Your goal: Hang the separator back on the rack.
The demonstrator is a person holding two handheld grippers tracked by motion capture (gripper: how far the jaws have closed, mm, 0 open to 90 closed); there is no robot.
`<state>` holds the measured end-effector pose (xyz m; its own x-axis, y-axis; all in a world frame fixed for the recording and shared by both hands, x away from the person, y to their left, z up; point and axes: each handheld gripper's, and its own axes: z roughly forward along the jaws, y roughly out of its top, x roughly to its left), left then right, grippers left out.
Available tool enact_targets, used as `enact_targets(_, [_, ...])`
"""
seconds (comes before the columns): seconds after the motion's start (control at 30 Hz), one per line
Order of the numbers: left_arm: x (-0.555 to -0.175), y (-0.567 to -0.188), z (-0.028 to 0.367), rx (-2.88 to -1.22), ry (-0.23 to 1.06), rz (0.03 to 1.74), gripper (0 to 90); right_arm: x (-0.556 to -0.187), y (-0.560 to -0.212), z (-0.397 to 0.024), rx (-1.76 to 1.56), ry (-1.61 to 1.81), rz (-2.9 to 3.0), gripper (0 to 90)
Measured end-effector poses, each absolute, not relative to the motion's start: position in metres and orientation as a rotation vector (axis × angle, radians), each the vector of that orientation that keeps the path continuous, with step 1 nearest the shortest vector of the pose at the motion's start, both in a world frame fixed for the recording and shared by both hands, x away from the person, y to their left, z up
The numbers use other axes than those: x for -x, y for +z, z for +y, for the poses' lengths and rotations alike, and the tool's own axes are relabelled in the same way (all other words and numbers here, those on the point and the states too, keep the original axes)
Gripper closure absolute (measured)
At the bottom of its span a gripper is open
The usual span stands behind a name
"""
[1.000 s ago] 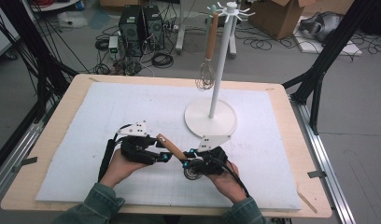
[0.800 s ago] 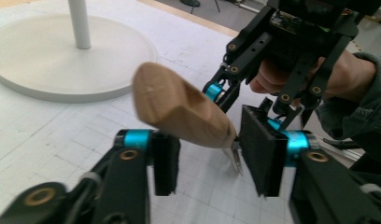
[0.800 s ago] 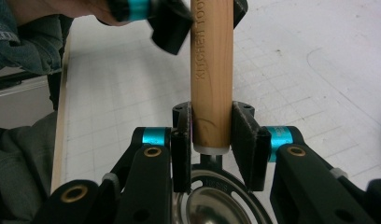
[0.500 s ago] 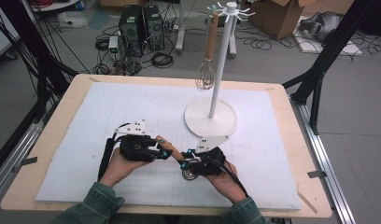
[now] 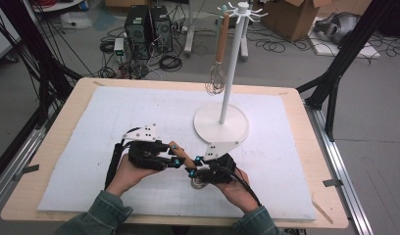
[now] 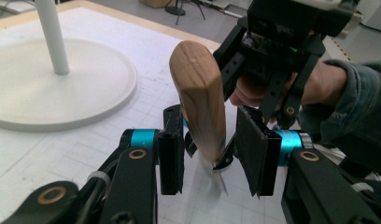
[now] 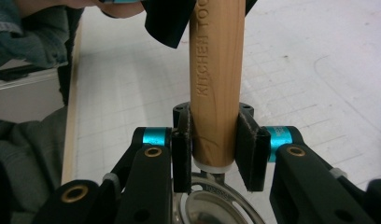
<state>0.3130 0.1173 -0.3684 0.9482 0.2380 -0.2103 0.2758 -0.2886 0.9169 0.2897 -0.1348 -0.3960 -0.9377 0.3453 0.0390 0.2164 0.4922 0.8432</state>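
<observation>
My right gripper is clamped on the wooden handle low down, just above the metal head of the tool. The handle slants up over the white mat, near the stand's base. My left gripper has the handle's free end between its jaws; they have just opened a little, and the right pad stands clear of the wood.

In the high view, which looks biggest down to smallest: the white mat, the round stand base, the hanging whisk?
1. White mat, by far.
2. Round stand base.
3. Hanging whisk, slimmer, though it hangs nearer the camera, which flatters it.
</observation>
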Motion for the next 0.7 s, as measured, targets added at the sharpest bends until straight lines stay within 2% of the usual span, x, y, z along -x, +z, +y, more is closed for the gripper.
enact_targets(0.1, [-0.313,-0.364,0.118,-1.872,-0.032,0.375,63.4,-0.287,-0.396,-0.131,-0.495,1.424,2.57,70.5])
enact_targets(0.33, [-0.313,-0.36,0.12,-1.858,-0.051,0.355,71.9,-0.285,-0.393,-0.126,-0.481,1.451,2.569,70.4])
enact_targets(0.47, [-0.311,-0.356,0.119,-1.878,-0.044,0.331,72.3,-0.288,-0.392,-0.126,-0.468,1.474,2.602,69.0])
enact_targets(0.53, [-0.311,-0.354,0.119,-1.893,-0.044,0.309,72.3,-0.29,-0.389,-0.127,-0.448,1.496,2.611,64.2])
enact_targets(0.7, [-0.31,-0.35,0.118,-1.889,-0.063,0.273,72.6,-0.295,-0.384,-0.126,-0.398,1.538,2.658,62.9])
